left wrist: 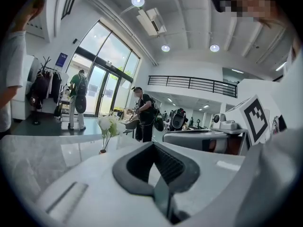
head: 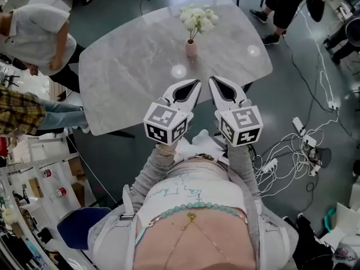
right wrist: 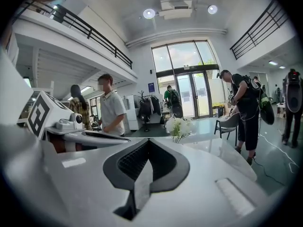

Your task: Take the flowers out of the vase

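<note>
Looks like a lab or workshop hall: cables (head: 287,151) and power strips (head: 297,126) across the floor (head: 112,151), mezzanine railing (left wrist: 189,83), tall glass doors (right wrist: 189,96).

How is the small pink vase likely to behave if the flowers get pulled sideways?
The small pink vase looks narrow under a wider bunch of white flowers, so it probably tips easily. The glossy grey marble table may let it slide. It looks breakable, possibly ceramic.

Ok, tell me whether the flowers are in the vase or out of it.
In. The white flowers stand upright with their stems down in the small pink vase on the grey table.
</note>
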